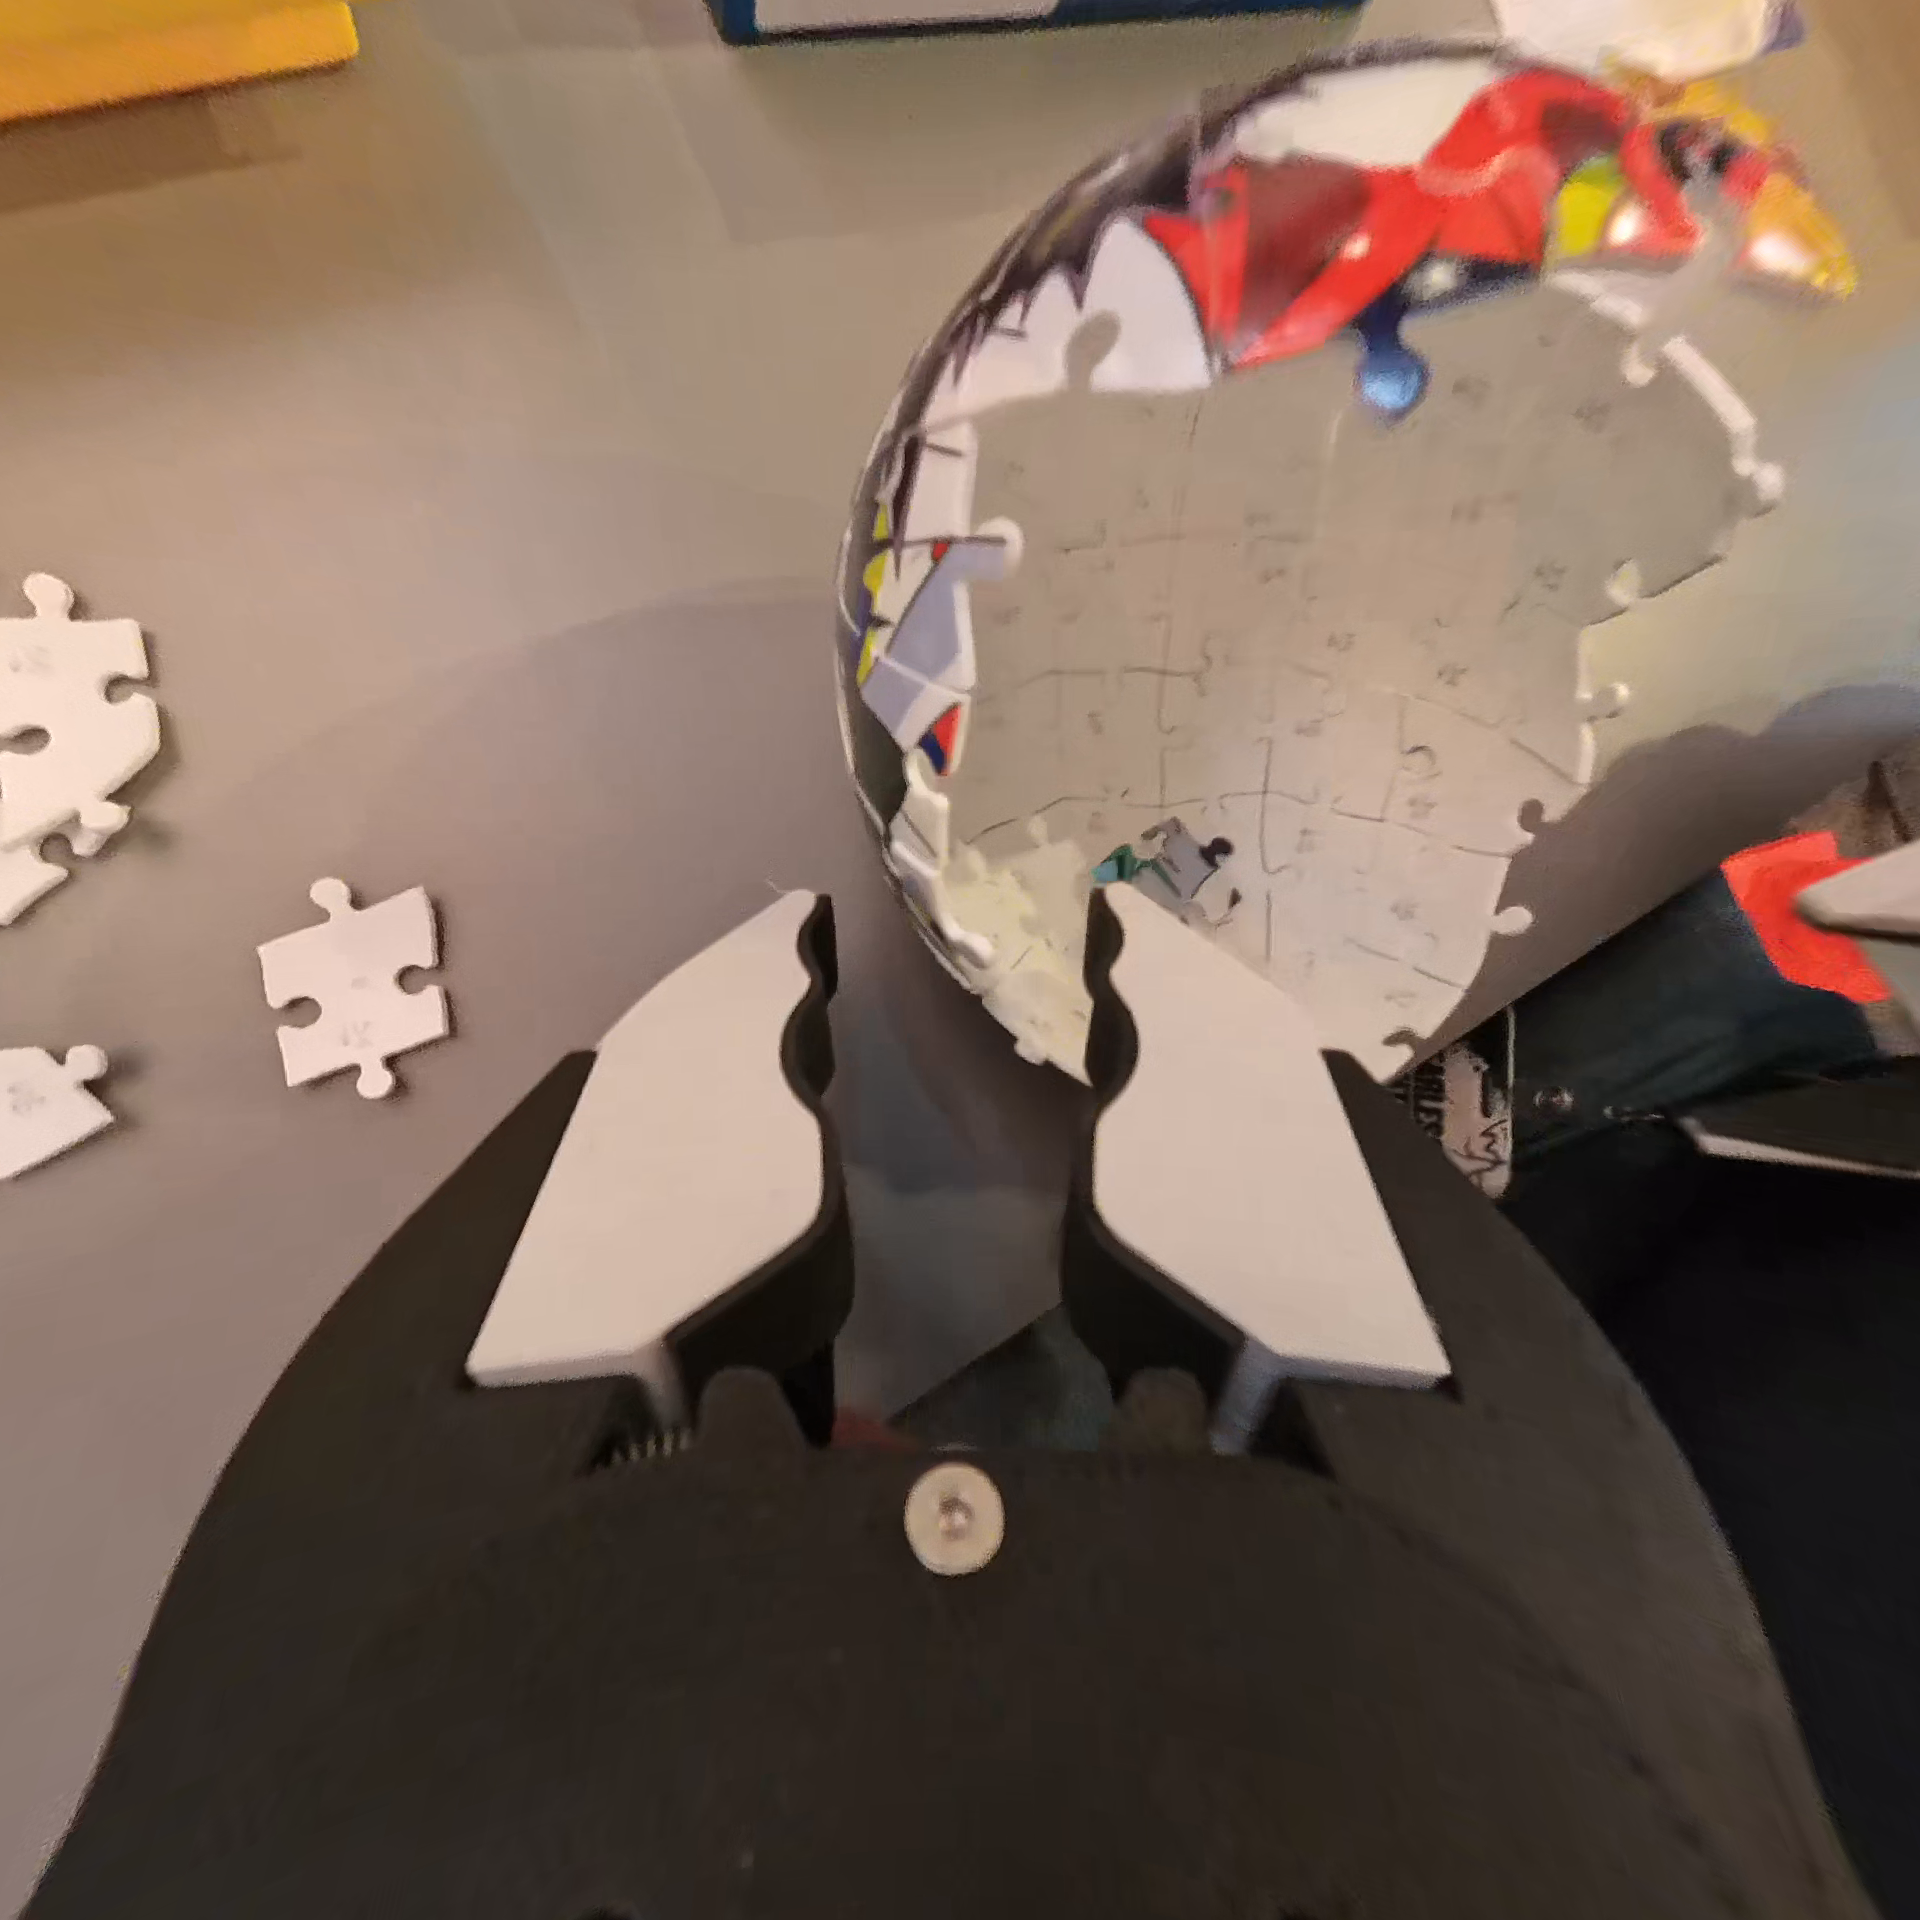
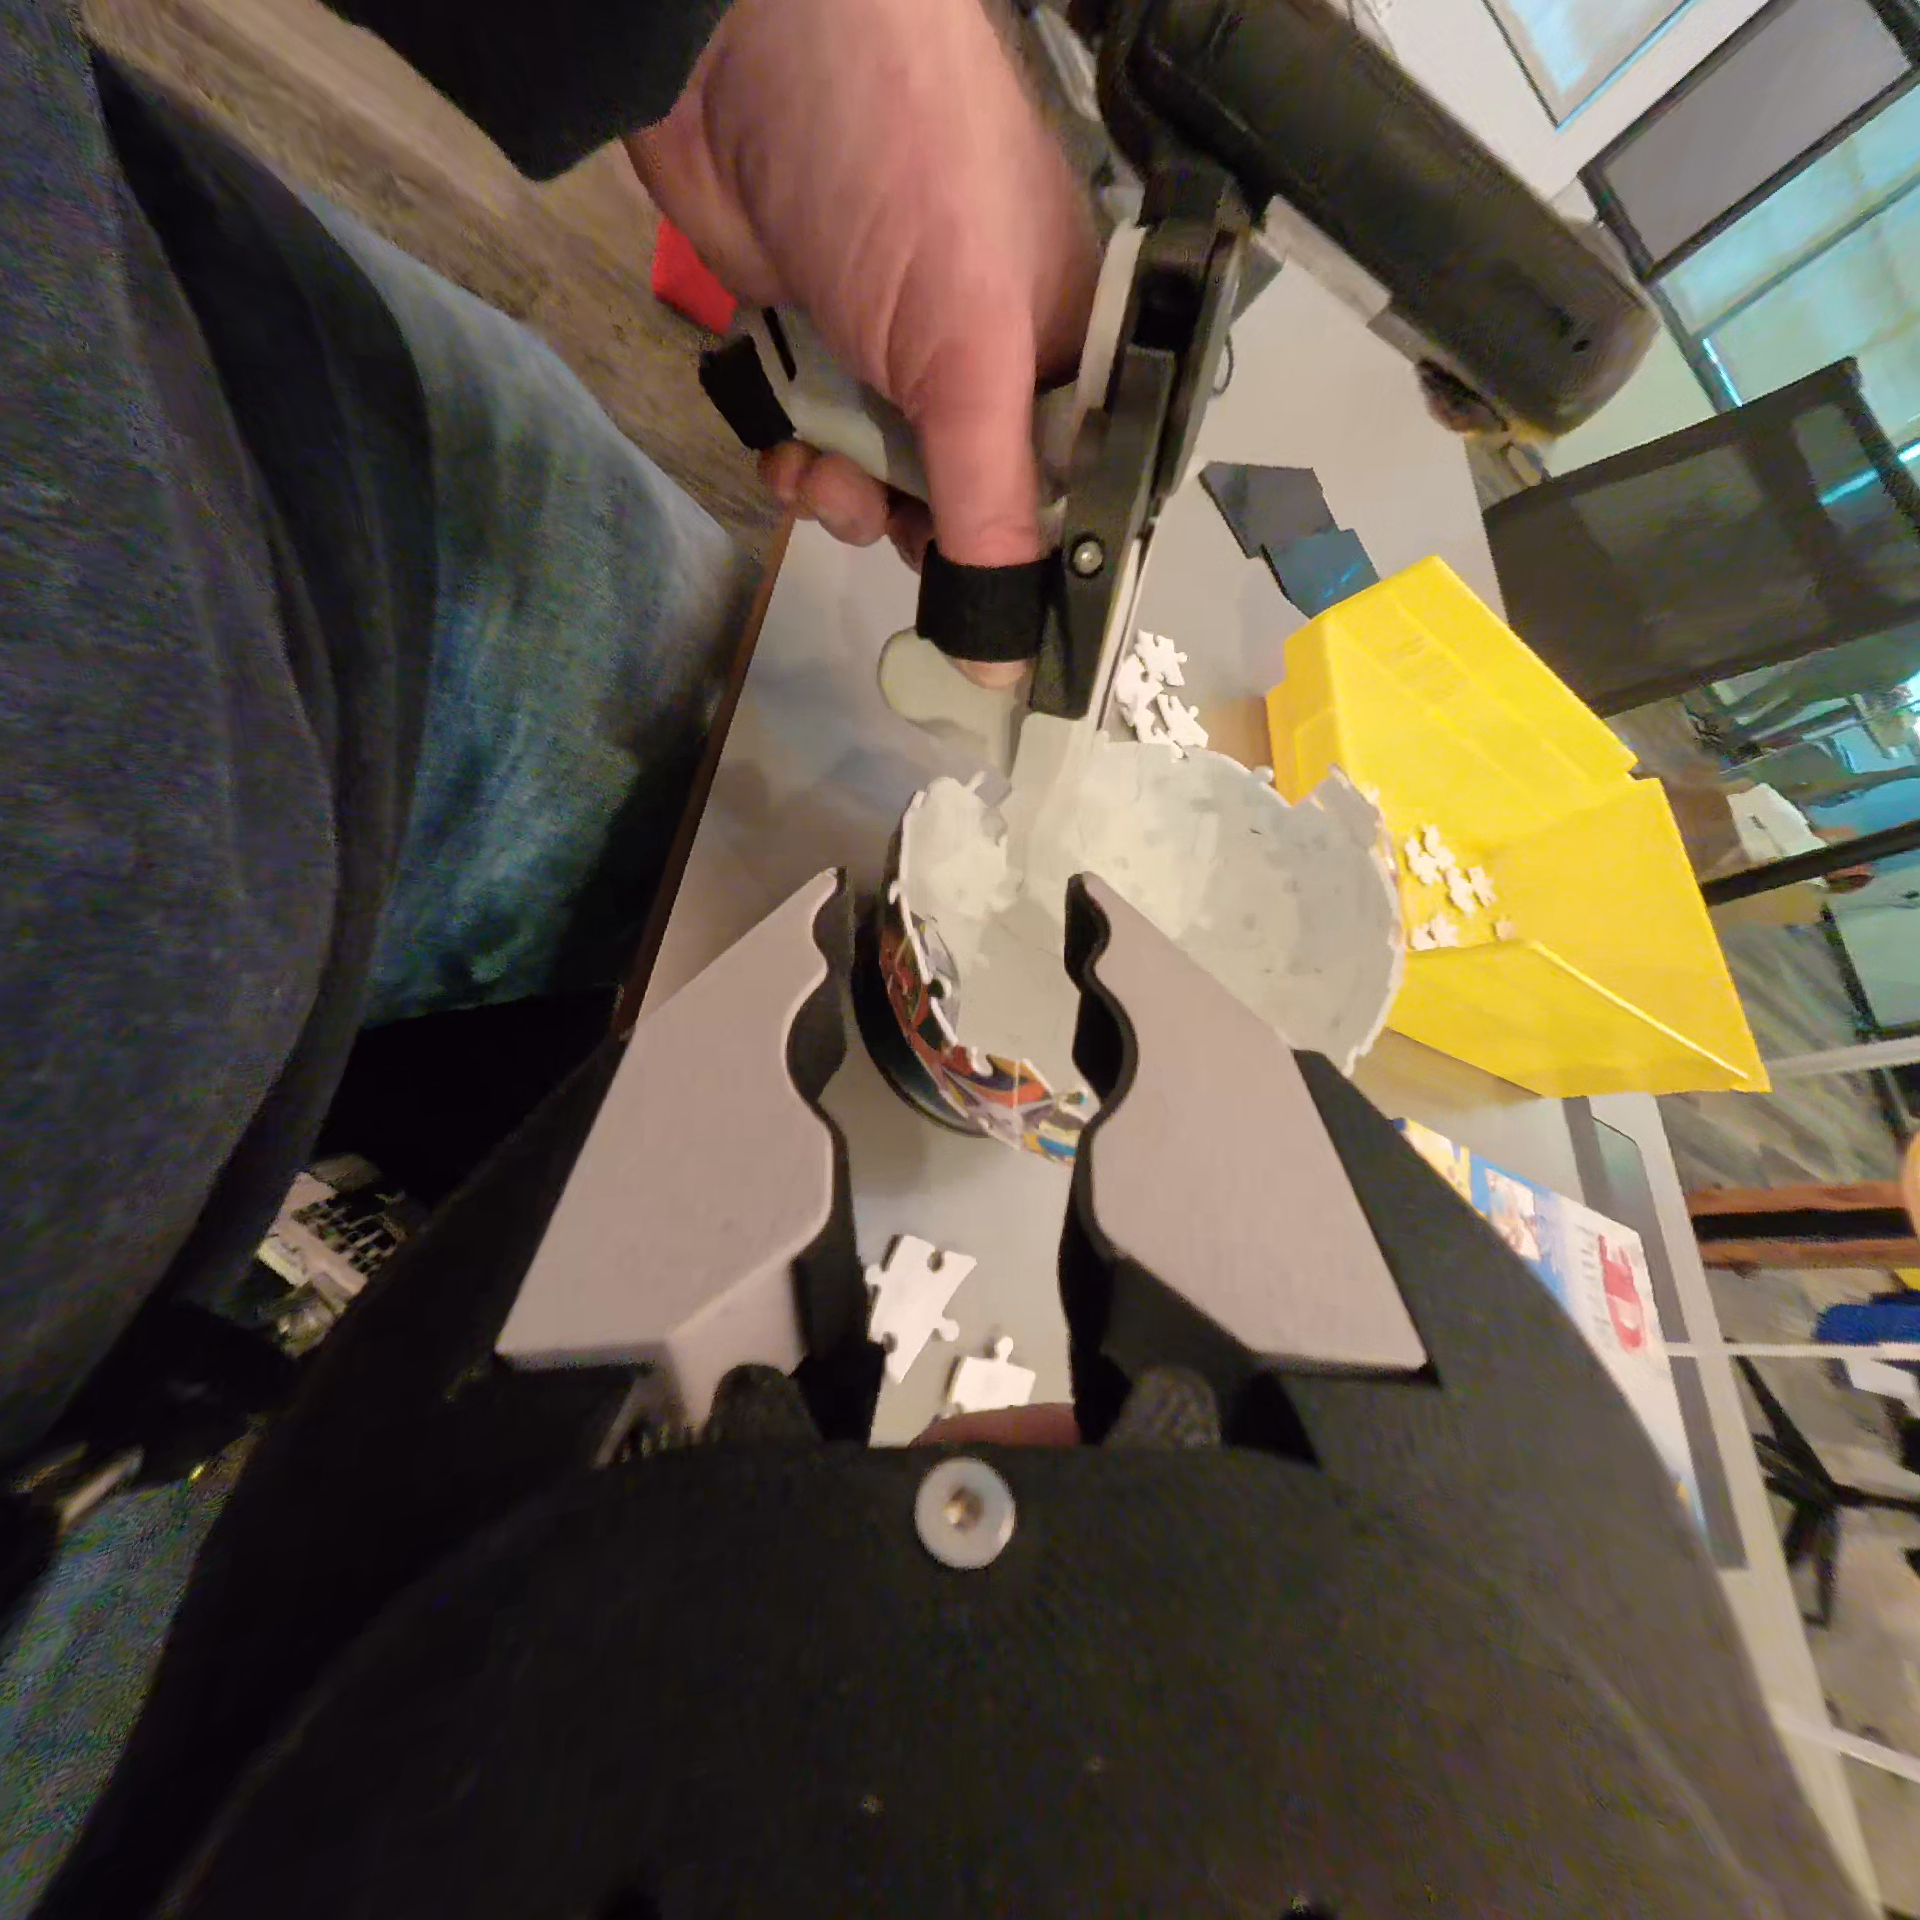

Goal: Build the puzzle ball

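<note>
The partly built puzzle ball (image 1: 1278, 644) is an open shell with a printed outside and a pale grey inside. In the right wrist view the ball (image 2: 1226, 883) sits on the grey table. My left gripper (image 1: 956, 904) is open and empty, with its right fingertip (image 1: 1112, 925) at the shell's near rim. A hand holds it in the right wrist view, where its fingers (image 2: 1049, 758) touch the far rim. My right gripper (image 2: 956, 894) is open, its jaws on either side of the shell's near wall without closing on it. It shows at the right edge of the left wrist view (image 1: 1860, 904).
Loose white puzzle pieces (image 1: 353, 987) lie on the table left of the ball, and more pieces (image 2: 914, 1299) lie between my right fingers. A yellow bin (image 2: 1538, 831) holding pieces stands beyond the ball. A printed booklet (image 2: 1558, 1257) lies at the right. The person's body fills the left side.
</note>
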The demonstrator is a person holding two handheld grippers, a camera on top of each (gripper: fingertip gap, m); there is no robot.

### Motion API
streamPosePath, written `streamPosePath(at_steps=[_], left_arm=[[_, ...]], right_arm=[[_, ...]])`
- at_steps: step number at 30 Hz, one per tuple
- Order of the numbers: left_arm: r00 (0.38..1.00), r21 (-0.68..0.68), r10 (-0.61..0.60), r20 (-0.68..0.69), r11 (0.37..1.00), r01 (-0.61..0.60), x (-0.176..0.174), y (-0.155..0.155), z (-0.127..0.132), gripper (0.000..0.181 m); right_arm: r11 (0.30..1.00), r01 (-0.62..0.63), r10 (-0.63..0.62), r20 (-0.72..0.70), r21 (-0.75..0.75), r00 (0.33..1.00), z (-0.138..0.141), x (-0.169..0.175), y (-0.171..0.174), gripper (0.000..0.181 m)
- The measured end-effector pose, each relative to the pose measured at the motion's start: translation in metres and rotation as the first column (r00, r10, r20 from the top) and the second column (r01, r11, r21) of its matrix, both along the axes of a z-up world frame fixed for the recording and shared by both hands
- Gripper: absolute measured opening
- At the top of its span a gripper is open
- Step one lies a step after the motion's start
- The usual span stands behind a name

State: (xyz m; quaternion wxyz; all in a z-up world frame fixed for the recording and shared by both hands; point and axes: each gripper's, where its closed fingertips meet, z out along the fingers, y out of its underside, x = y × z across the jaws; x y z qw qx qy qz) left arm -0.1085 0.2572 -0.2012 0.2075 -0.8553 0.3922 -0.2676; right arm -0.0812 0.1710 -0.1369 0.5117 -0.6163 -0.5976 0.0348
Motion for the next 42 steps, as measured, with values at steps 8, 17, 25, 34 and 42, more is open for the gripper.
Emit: streamPosePath(at_steps=[8,17,25,34,42], left_arm=[[0.999,-0.033,0.009,-0.045,0.999,-0.011,0.002,0.002,-0.013,0.018],[0.996,-0.051,-0.029,-0.086,0.998,0.025,0.004,0.008,-0.014,0.01],[0.982,-0.076,-0.151,-0.111,0.987,0.143,0.006,0.014,-0.013,0.009],[0.98,-0.101,-0.174,-0.1,0.981,0.164,-0.003,0.008,-0.004,0.039],[0.992,-0.108,-0.115,-0.059,0.988,0.108,0.0,0.009,-0.006,0.02]], right_arm=[[0.997,-0.037,0.026,-0.155,-0.07,0.988,0.021,0.021,-0.007,0.035],[0.995,-0.024,0.002,-0.224,-0.094,0.975,0.027,0.031,-0.005,0.034],[0.992,-0.014,-0.02,-0.276,-0.122,0.961,0.032,0.041,0.0,0.035],[0.982,0.015,-0.081,-0.355,-0.186,0.931,0.043,0.066,0.009,0.036],[0.955,0.092,-0.198,-0.374,-0.283,0.906,0.034,0.092,0.044,0.037]])
